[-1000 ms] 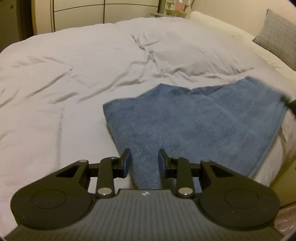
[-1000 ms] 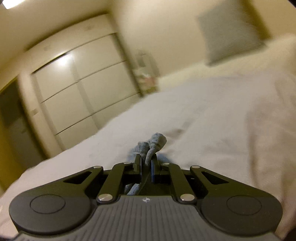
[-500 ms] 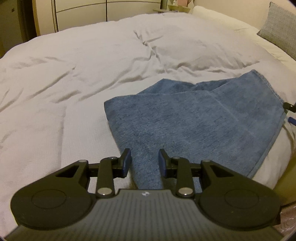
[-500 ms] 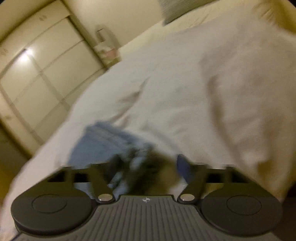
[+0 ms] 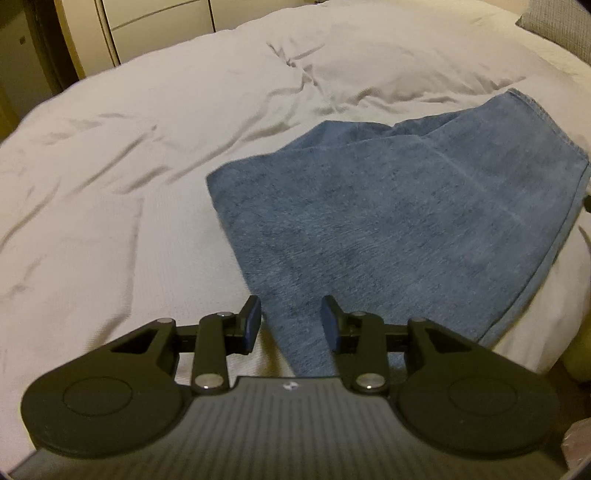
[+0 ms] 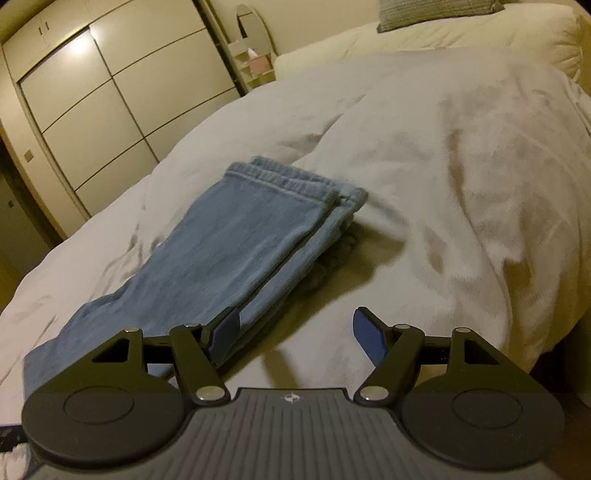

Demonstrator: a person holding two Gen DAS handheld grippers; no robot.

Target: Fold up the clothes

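A pair of blue jeans (image 5: 388, 221) lies folded over on the white bed cover (image 5: 129, 184). Its narrow near end runs between the fingers of my left gripper (image 5: 291, 321). Those jaws are opening, and the pads stand slightly clear of the denim. In the right wrist view the jeans (image 6: 240, 240) lie in stacked layers, with the hemmed waistband at the far end. My right gripper (image 6: 295, 332) stands open just above the cover (image 6: 443, 166), beside the garment's right edge. Its left finger overlaps that edge and nothing is between the pads.
A grey pillow (image 6: 436, 11) leans at the head of the bed. Wardrobe doors (image 6: 110, 92) line the far wall, and a small shelf unit (image 6: 255, 62) stands beside them. The bed's edge drops off at the lower right (image 5: 554, 343).
The right gripper was shut on a bunch of denim; it has let go, opened wide and tipped down. The jeans now lie folded. The left jaws have widened slightly.
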